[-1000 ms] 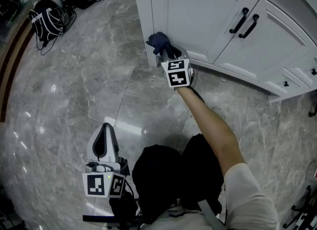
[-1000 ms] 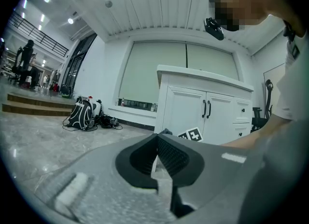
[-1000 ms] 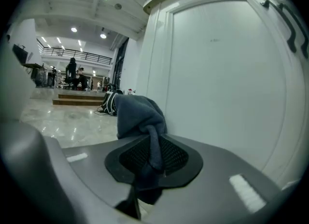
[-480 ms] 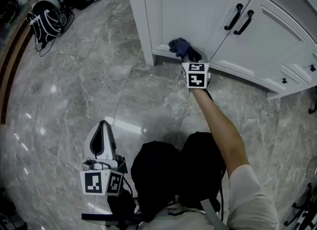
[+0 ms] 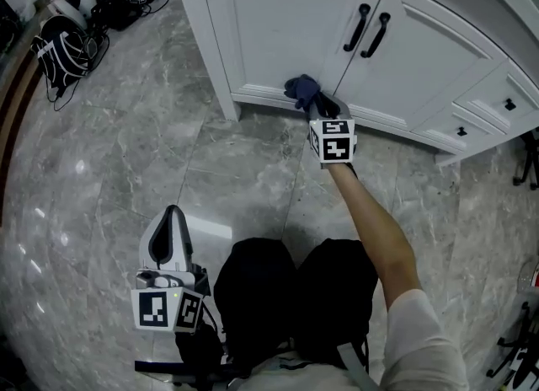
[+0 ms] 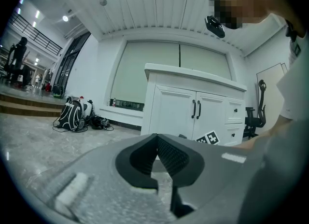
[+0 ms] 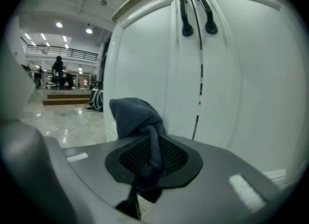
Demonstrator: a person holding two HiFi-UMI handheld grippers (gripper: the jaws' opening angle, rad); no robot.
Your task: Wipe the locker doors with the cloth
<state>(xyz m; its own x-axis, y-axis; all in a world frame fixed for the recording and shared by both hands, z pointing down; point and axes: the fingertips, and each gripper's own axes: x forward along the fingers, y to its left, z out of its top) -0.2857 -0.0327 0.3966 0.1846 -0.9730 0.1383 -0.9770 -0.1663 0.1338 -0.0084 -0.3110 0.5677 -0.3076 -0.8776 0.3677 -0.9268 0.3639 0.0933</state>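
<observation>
While the left gripper (image 5: 173, 233) hangs clenched and empty at the lower left, the dark blue cloth (image 5: 301, 88) sits at upper centre, low at the bottom rail of the left locker door (image 5: 278, 18), pinched in the right gripper (image 5: 318, 109). Best to press the bunched cloth flat, sweep overlapping passes rightward to the seam and black handles (image 5: 370, 31), and keep the hard jaws off the door.

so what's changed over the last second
The right gripper, still shut on the cloth, slid it along the foot of the left door, from the locker corner to near the seam between the doors. The left gripper stays shut and empty.
</observation>
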